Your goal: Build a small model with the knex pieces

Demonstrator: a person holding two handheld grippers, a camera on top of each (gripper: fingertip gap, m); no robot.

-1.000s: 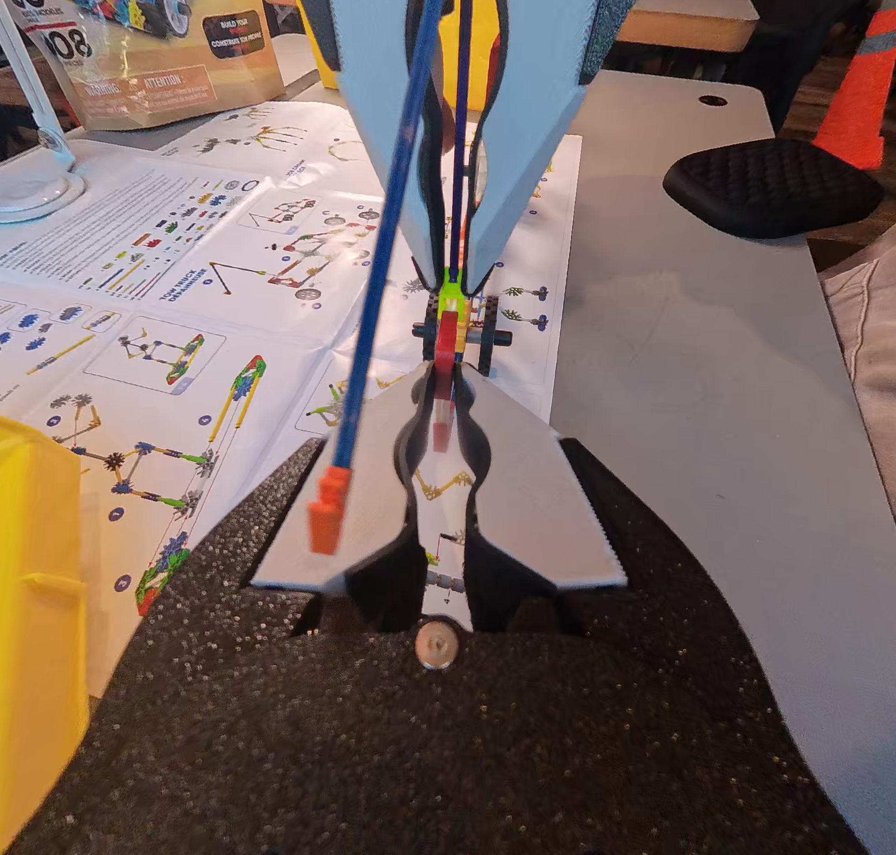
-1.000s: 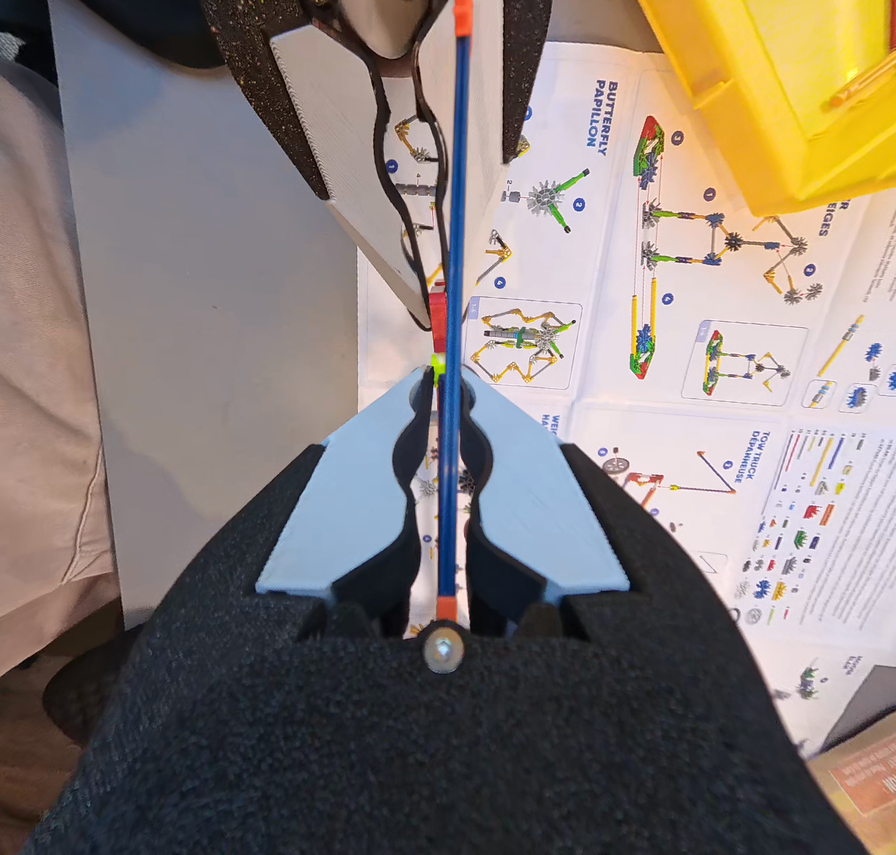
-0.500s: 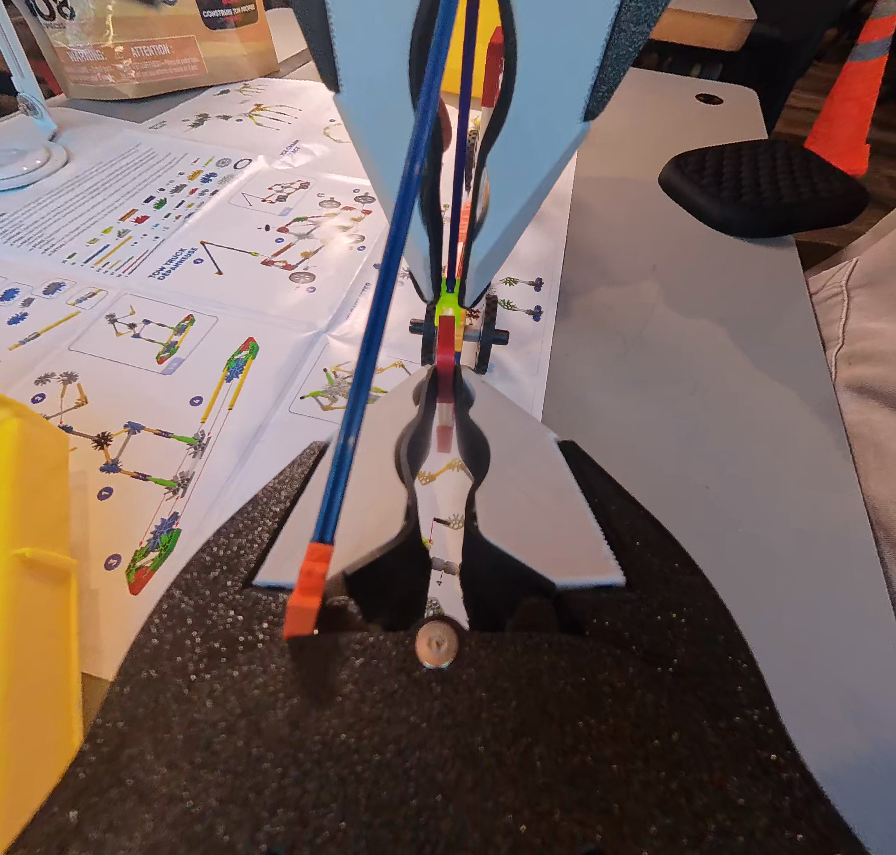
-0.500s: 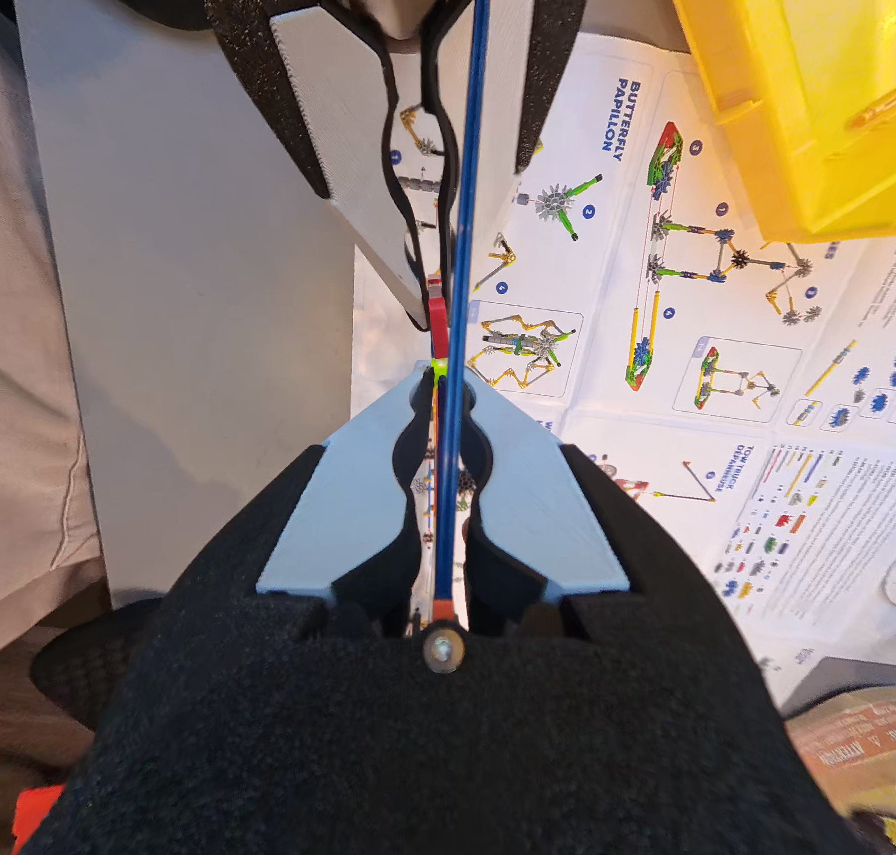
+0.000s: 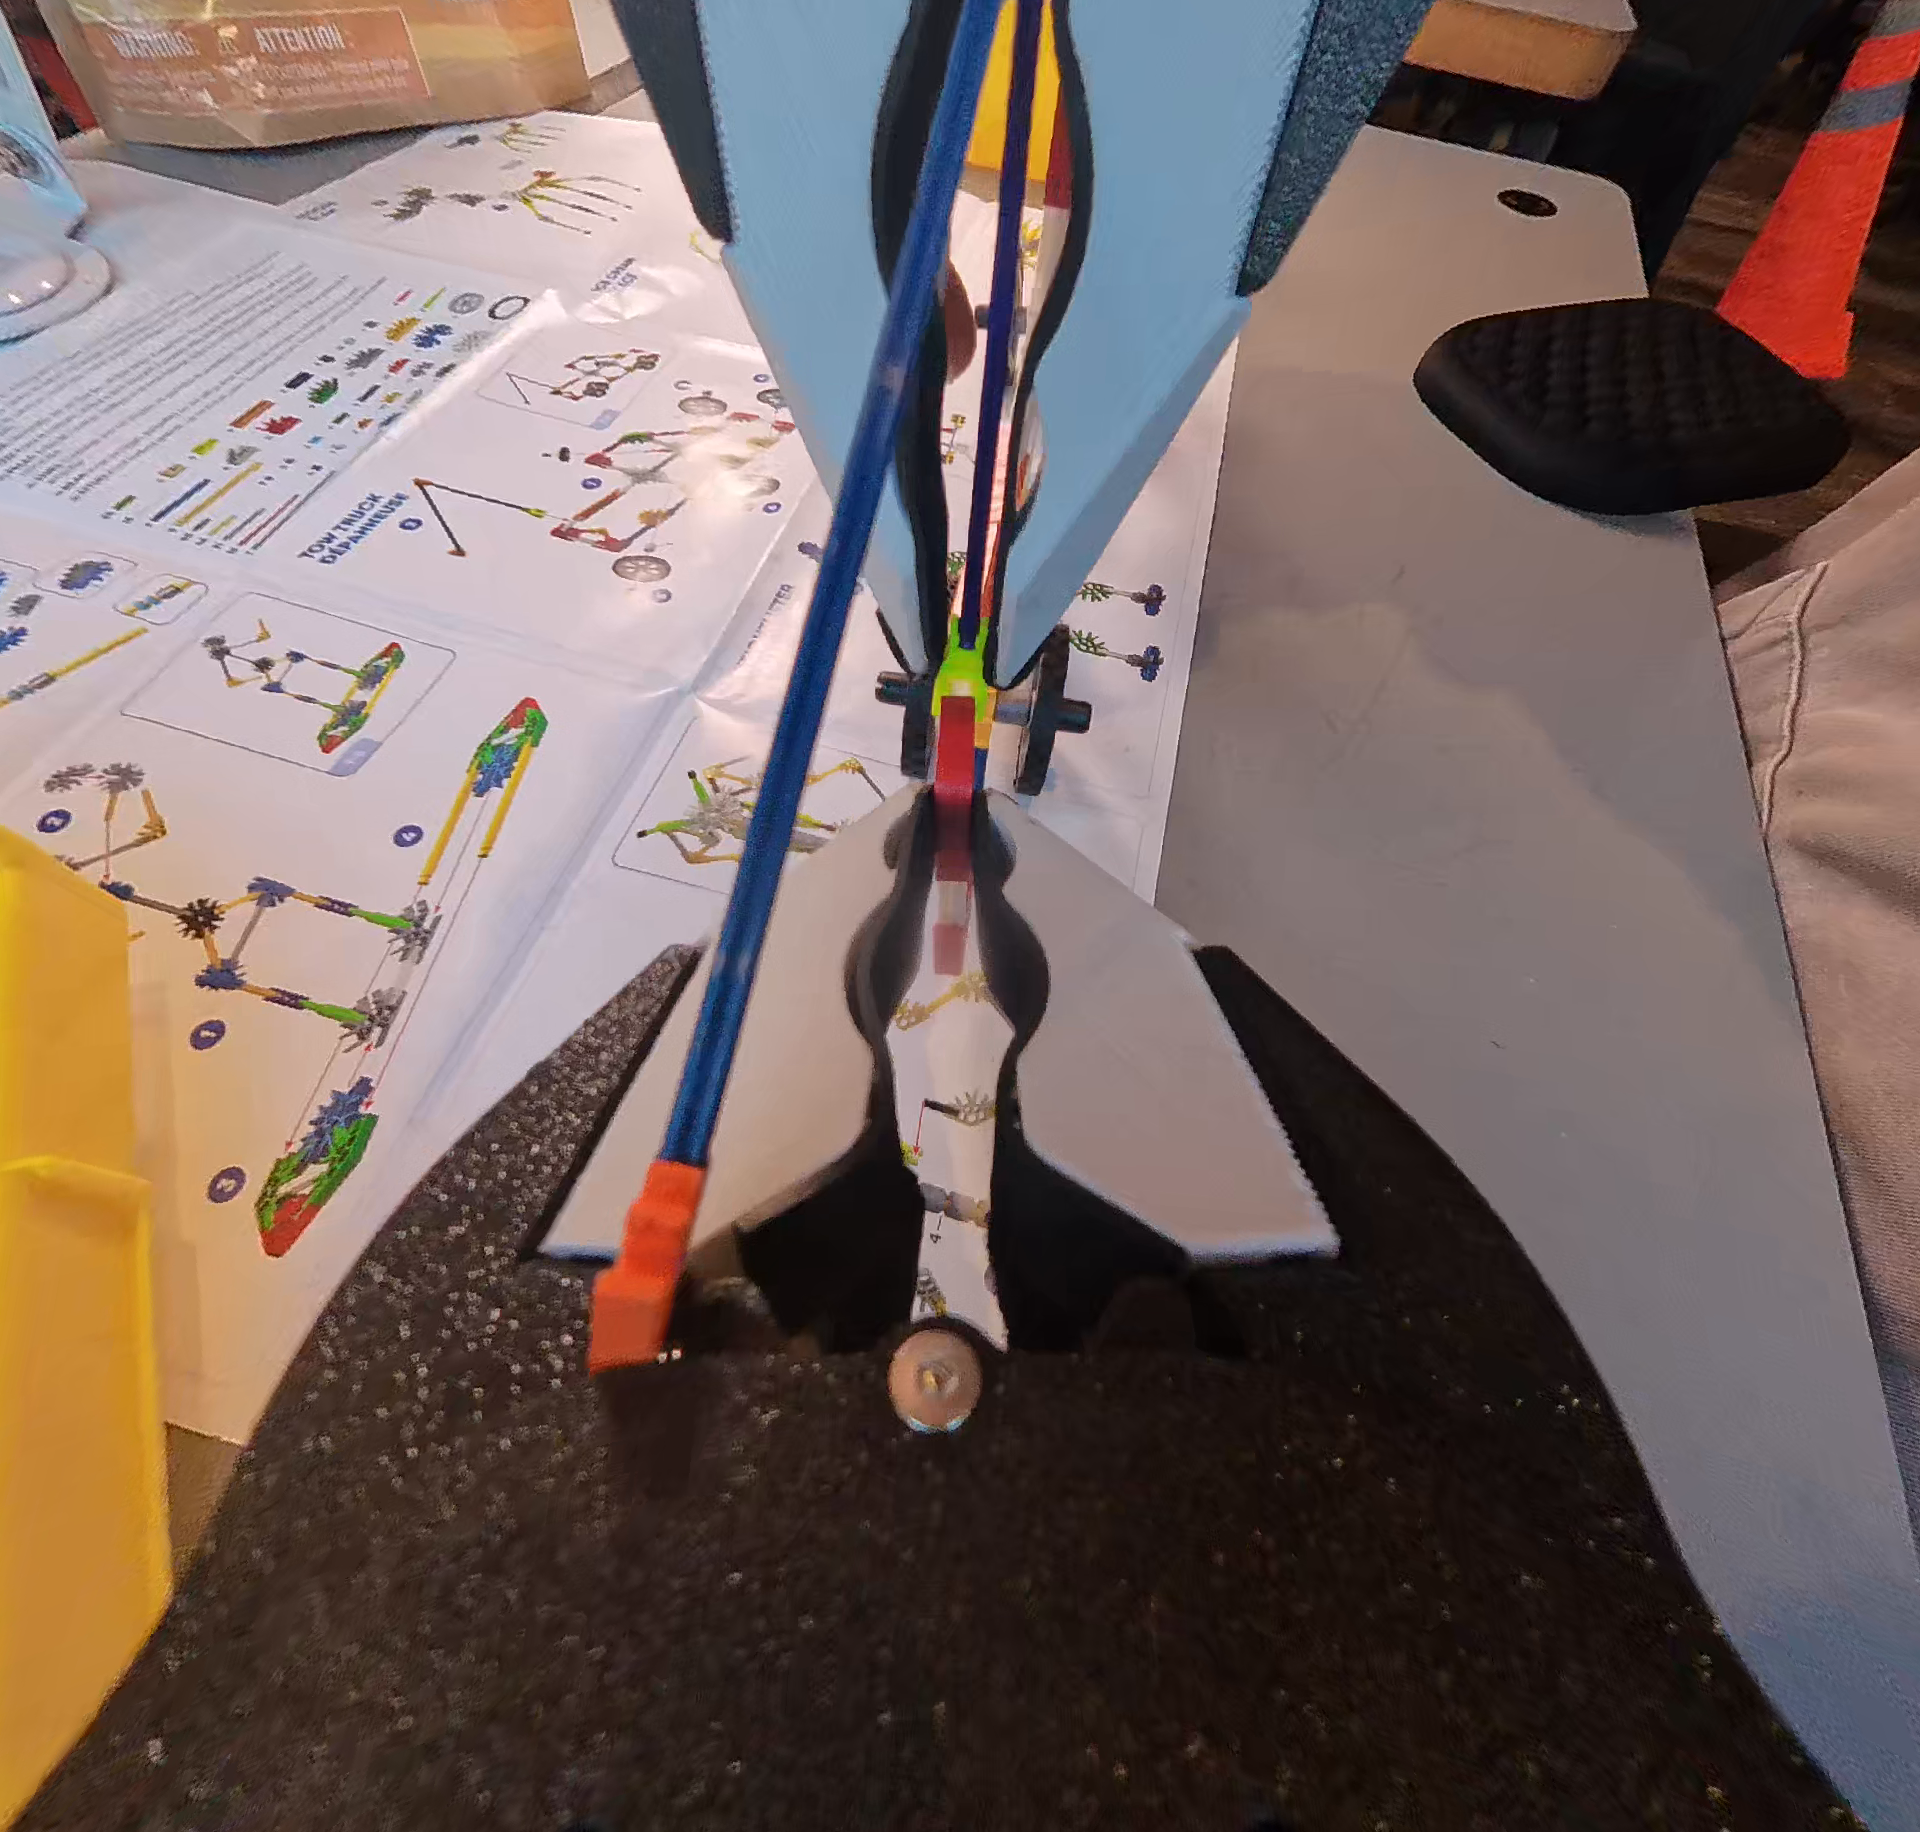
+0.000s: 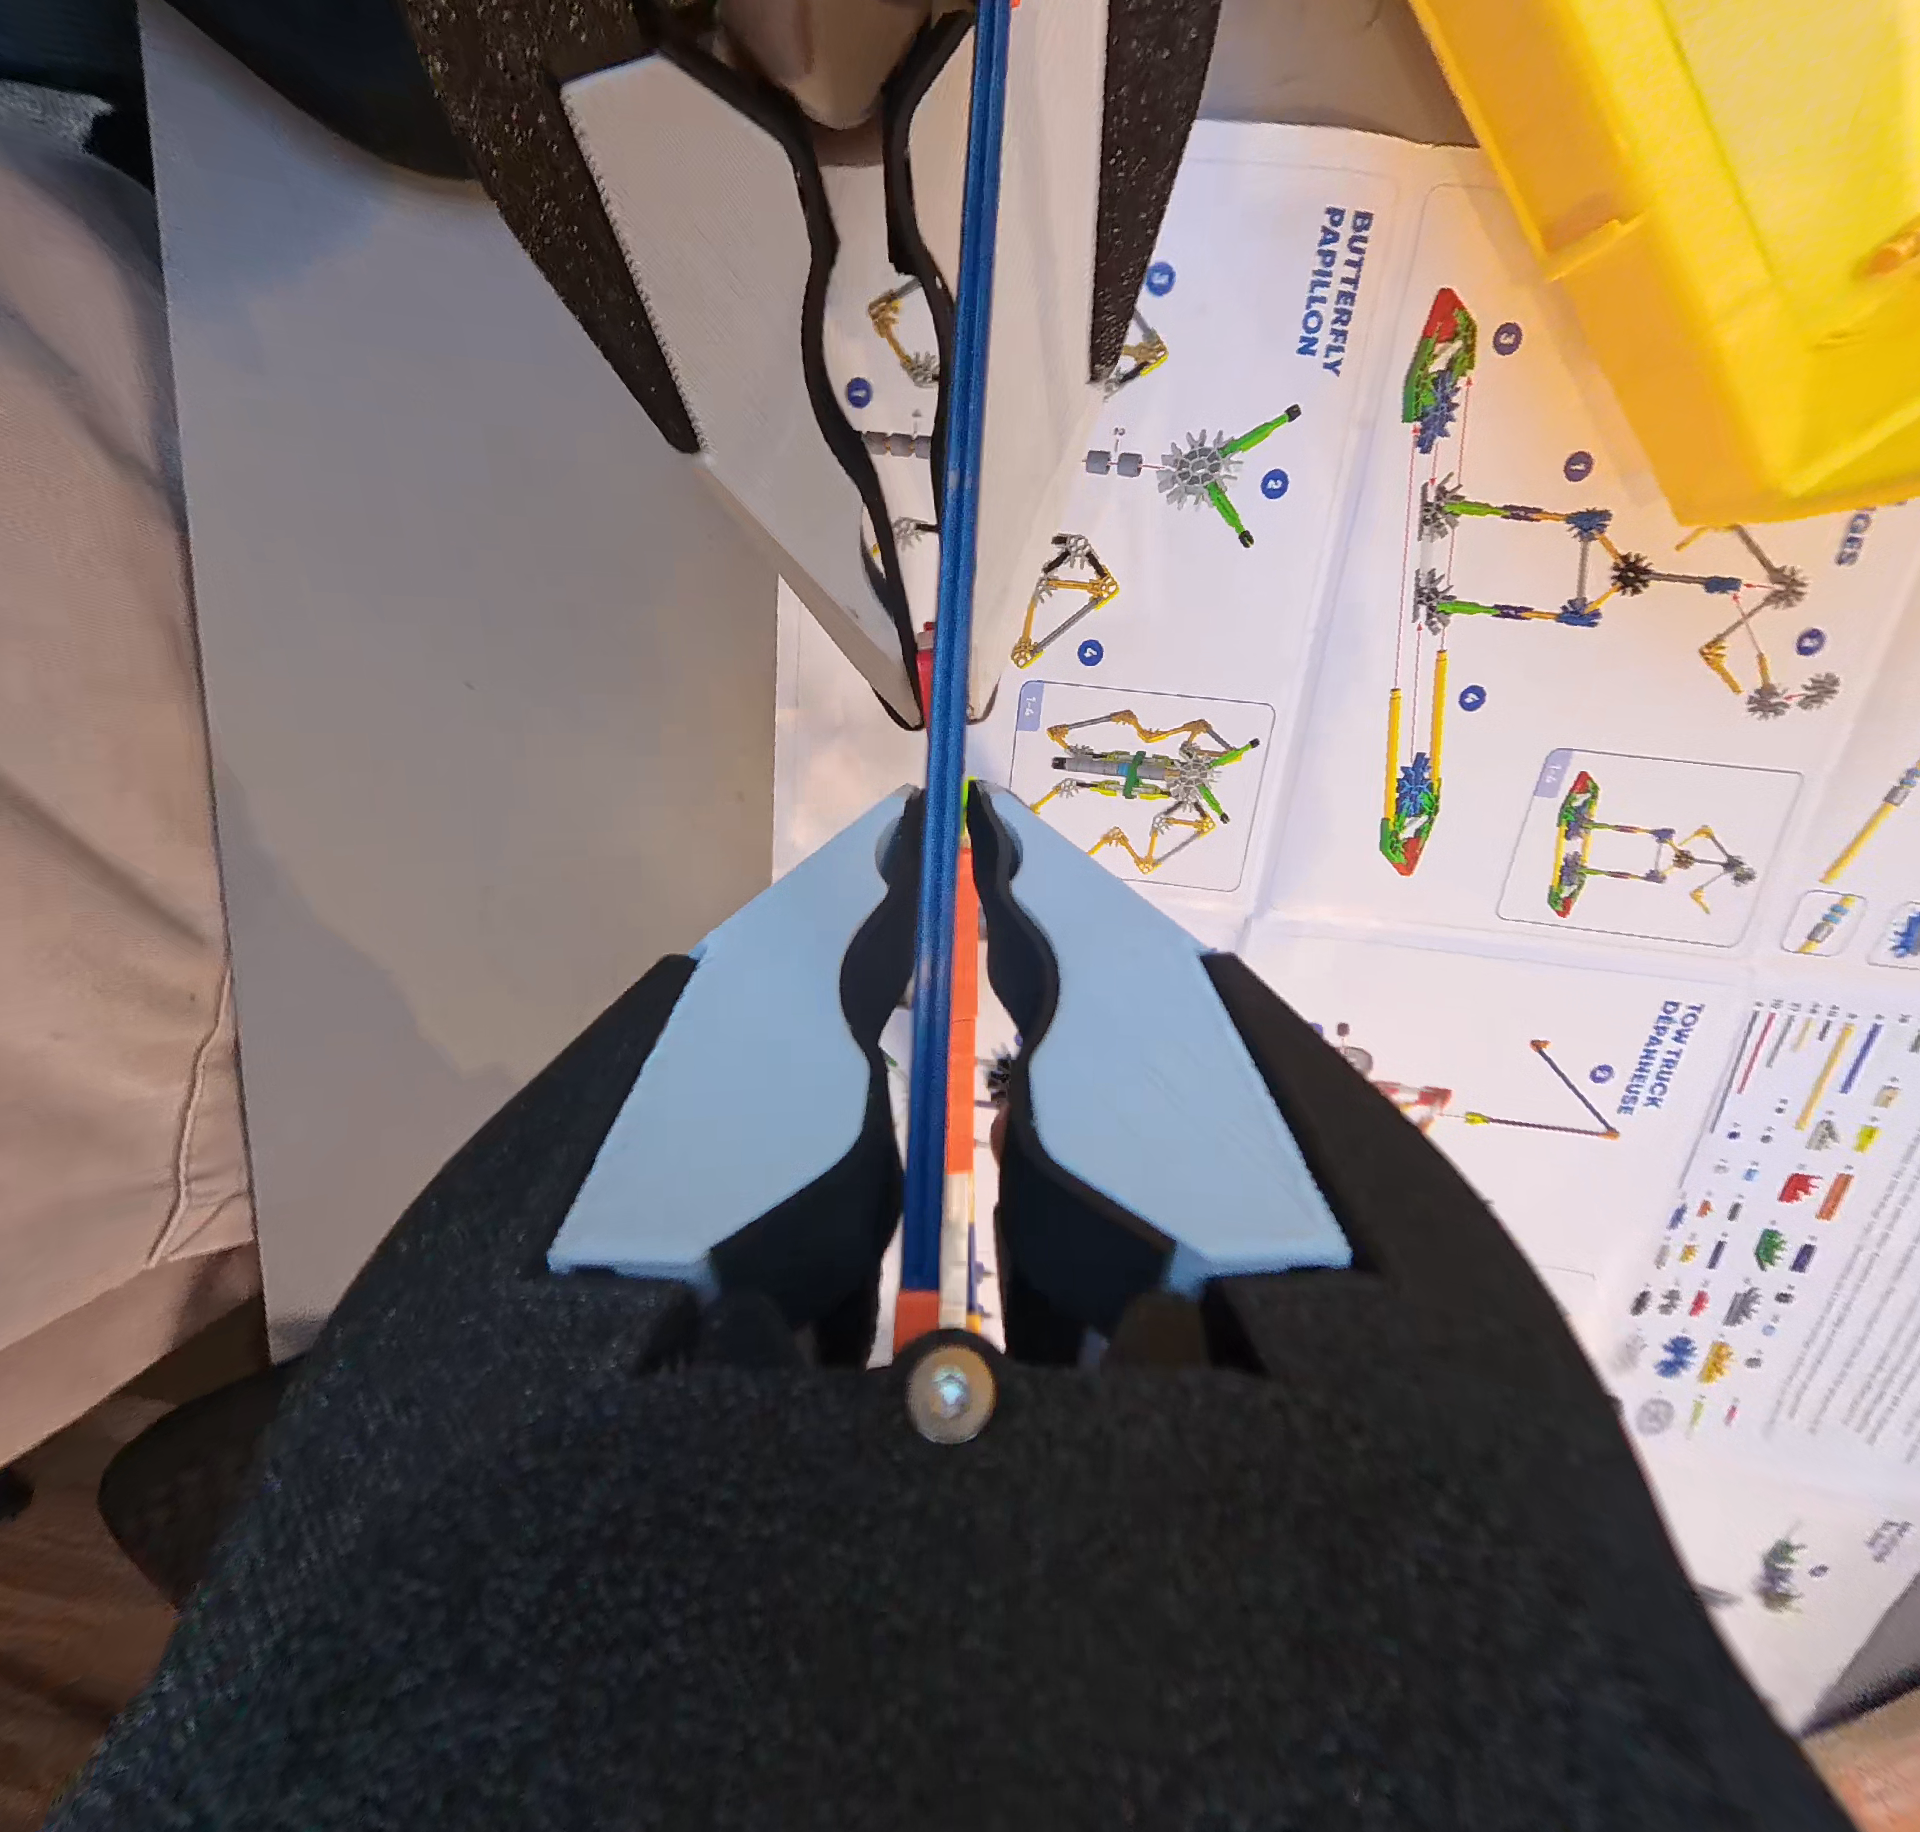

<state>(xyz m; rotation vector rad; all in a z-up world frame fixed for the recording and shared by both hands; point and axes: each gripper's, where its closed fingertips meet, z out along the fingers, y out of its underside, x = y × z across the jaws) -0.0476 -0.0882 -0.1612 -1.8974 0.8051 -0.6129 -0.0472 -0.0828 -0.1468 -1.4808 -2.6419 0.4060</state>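
A small construction-toy model joins the two grippers tip to tip above the instruction sheet [image 5: 312,639]. My left gripper [image 5: 951,800], with white fingers, is shut on the model's red rod [image 5: 951,743]. My right gripper [image 6: 940,795], with pale blue fingers, is shut on the green connector [image 5: 961,665] that meets that red rod. Two black wheels [image 5: 1039,712] sit on either side of the connector. A long blue rod [image 5: 810,691] with an orange end cap [image 5: 639,1273] slants from the right gripper over my left finger. It also shows in the right wrist view [image 6: 956,432].
A yellow bin [image 5: 62,1263] stands at the left, and shows top right in the right wrist view [image 6: 1714,172]. A cardboard box [image 5: 312,16] is at the far left. A black pad [image 5: 1631,411] and an orange cone [image 5: 1818,203] lie beyond the grey table [image 5: 1455,847]. My two grippers' fingertips are within a few centimetres of each other.
The grippers have stayed shut and tip to tip. The blue rod's orange cap has slid down over my left finger toward its base. The sheet has shifted a little under both views.
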